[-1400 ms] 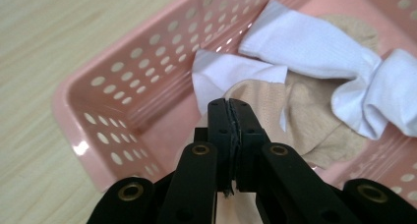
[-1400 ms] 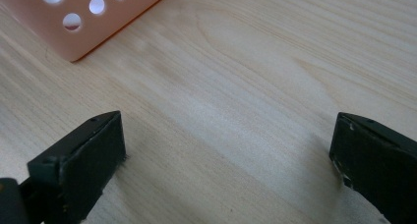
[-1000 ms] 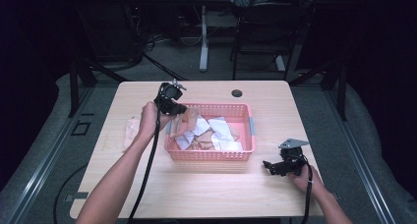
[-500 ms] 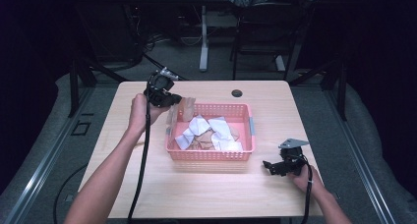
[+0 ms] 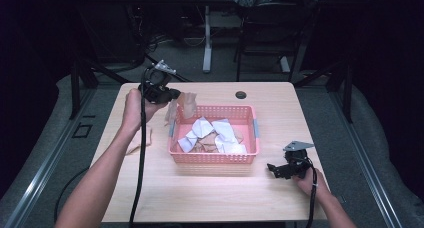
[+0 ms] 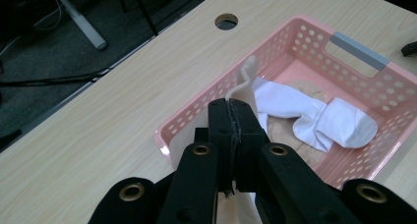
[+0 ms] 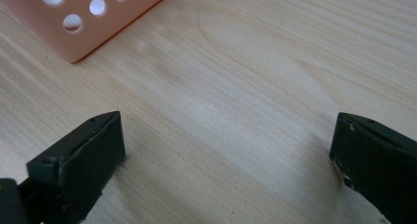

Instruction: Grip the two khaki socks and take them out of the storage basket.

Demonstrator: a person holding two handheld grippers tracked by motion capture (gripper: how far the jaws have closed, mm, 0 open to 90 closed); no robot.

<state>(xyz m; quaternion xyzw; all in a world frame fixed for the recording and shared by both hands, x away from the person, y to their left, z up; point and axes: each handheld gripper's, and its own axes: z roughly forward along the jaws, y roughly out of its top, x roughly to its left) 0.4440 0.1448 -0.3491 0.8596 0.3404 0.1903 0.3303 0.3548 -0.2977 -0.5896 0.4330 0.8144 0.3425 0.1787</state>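
My left hand-held gripper (image 5: 169,94), upper left of frame: clamped on a beige sock (image 5: 188,105), hanging above the pink basket (image 5: 214,157) rim. My right hand-held gripper (image 5: 274,169), lower right: jaws apart, resting on the worktop (image 5: 200,193).

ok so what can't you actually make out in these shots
- Beige sock held by the left gripper: in the left gripper view the shut jaws cover where they pinch it, and the bottom edge cuts off its lower end.
- Items under the white socks in the pink basket: high view, too small and overlapped to count.
- Pale item left of the basket: the left forearm hides part of it.
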